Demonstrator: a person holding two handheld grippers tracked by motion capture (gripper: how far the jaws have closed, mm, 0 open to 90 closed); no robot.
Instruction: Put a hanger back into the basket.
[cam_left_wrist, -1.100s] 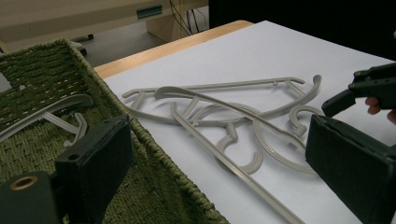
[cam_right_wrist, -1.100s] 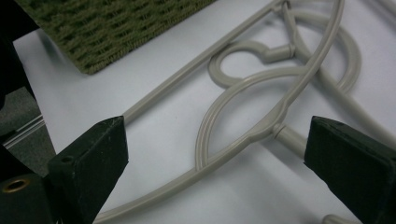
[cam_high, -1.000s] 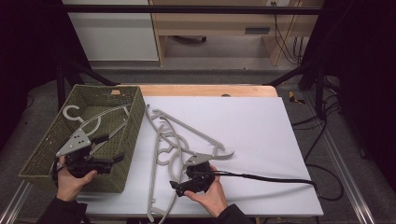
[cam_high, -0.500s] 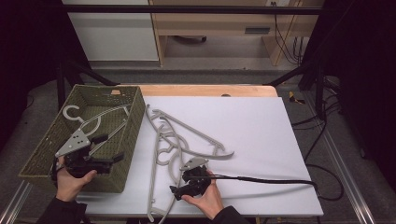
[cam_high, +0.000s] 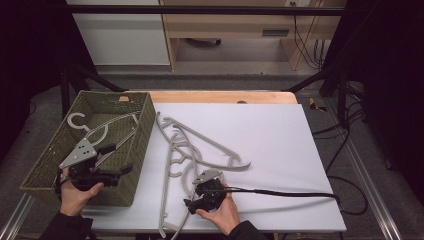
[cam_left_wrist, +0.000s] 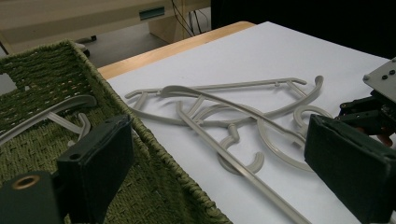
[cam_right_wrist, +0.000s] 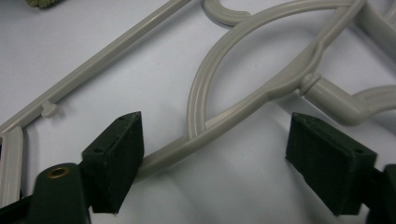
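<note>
- Right gripper (cam_right_wrist: 212, 158): jaws apart, and they have just been closing. A curved arm of a grey plastic hanger (cam_right_wrist: 261, 91) runs between them. The left-hand pad (cam_right_wrist: 114, 158) lies against or just beside that arm; the other pad stands clear of it. No grip yet.
- In the high view the right gripper (cam_high: 196, 200) sits low over the white table top (cam_high: 280, 145) near its front edge, at the lower end of the hanger pile (cam_high: 192, 155). Its black cable (cam_high: 285, 192) trails off to the right across the board.
- Left gripper (cam_left_wrist: 224, 158): jaws wide apart, nothing between the pads. It looks over the near rim of the green woven basket (cam_left_wrist: 154, 154) toward the hangers on the table.
- In the high view the left gripper (cam_high: 114, 160) is held over the front part of the basket (cam_high: 142, 125), grey plate on top.
- Hangers on table: several grey ones, overlapped and tangled, lying flat just to the right of the basket, spread from near its far corner down to the table's front edge.
- One more hanger (cam_high: 92, 127) lies inside the basket, hook toward the far left corner.
- Exact count of hangers in the pile: cannot tell, too much overlap.
</note>
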